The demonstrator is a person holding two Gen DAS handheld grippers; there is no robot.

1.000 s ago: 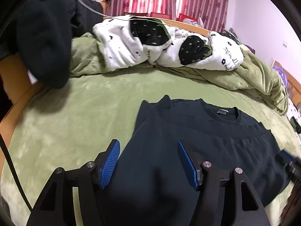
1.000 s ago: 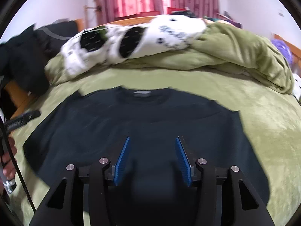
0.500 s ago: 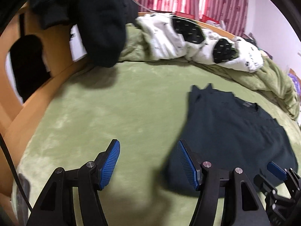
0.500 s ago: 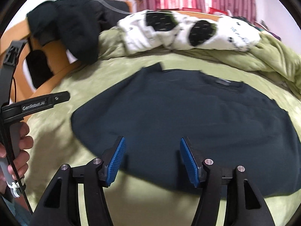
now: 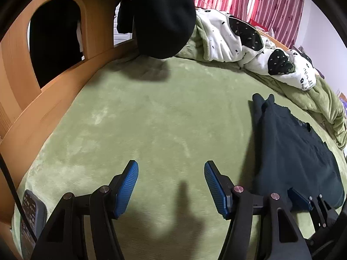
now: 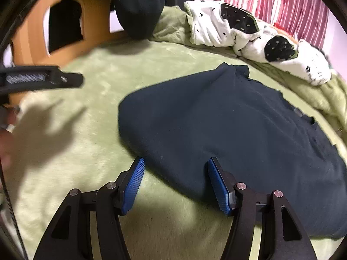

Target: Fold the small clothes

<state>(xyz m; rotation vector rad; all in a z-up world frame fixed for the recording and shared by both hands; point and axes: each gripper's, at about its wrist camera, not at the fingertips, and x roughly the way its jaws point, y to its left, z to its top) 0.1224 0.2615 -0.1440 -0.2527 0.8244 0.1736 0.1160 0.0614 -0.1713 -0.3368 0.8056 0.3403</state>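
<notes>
- Wooden bed frame point(image 5: 54, 99) runs along the far left; a dark garment point(image 5: 160, 15) hangs over it, off the working surface, probably parked there to stay out of the way
- A remote control point(image 5: 32, 214) lies at the near left edge of the green blanket point(image 5: 151, 112), well apart from the clothes
- Left gripper point(image 5: 171, 186), jaws apart, nothing between them, hovers over bare blanket to the left of the garment; judged to be lining up beside the shirt's left edge rather than on it
- Dark navy shirt point(image 6: 227, 125) lies spread flat on the blanket, collar label toward the right, one sleeve end bunched at the far edge; flat layout suits a fold from the near hem
- Right gripper point(image 6: 174, 184), jaws apart and just been widening, straddles the near hem of the shirt; the right pad sits over cloth, the left pad just off it over blanket, neither pressing; likely set to pinch the hem corner
- Behind, a white spotted blanket point(image 6: 249, 36) is heaped on crumpled green bedding, pushed back to leave folding room
</notes>
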